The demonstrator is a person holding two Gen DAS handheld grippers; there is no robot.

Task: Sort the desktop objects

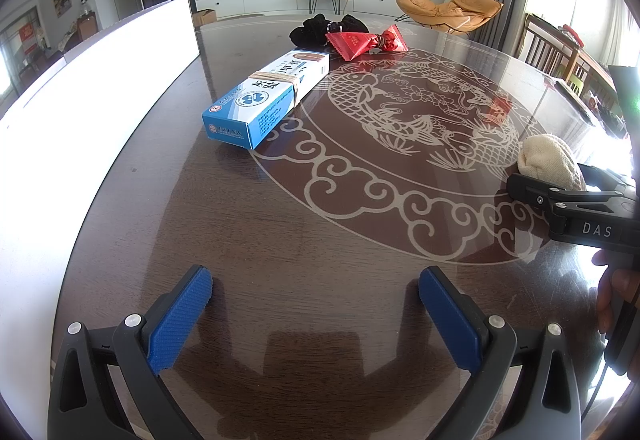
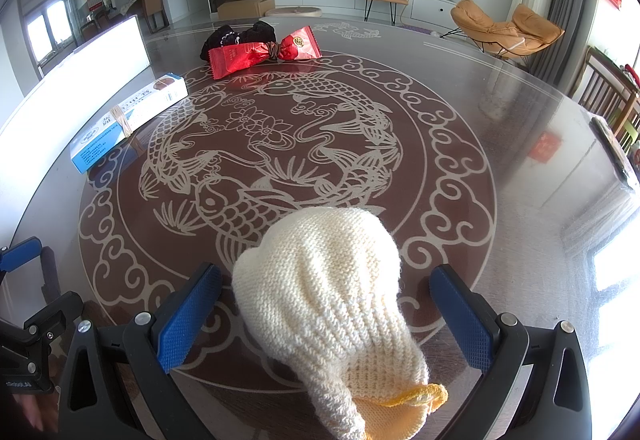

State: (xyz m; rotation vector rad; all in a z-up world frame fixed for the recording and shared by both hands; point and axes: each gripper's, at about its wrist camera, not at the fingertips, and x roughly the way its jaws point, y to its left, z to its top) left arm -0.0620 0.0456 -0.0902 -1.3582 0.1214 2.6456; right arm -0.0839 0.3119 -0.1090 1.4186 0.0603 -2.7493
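Blue pads of your left gripper (image 1: 316, 314) fill the bottom of the left wrist view, spread wide with only bare table (image 1: 280, 224) between them. Up in the centre-left of the frame lies the blue medicine box (image 1: 267, 98) (a rubber band is wrapped round its middle), and beyond it, near the top centre, the red snack packet (image 1: 366, 42) rests against a black cloth bundle (image 1: 326, 28). At the right edge your right gripper (image 1: 560, 196) reaches in beside the cream knitted glove (image 1: 550, 160). A white board (image 1: 100, 80) stands along the left of the frame.

Cream knit dominates the lower centre of the right wrist view: the knitted glove (image 2: 332, 304) lies on the glass between the fingers of your right gripper (image 2: 326, 314), its yellow-edged cuff toward the bottom of the frame. Both pads stand apart from the wool, so nothing is pinched. The medicine box (image 2: 128, 120) sits at the left, the red snack packet (image 2: 260, 52) and black cloth bundle (image 2: 240, 34) at the upper centre. One finger of your left gripper (image 2: 22, 252) shows at the far left edge.
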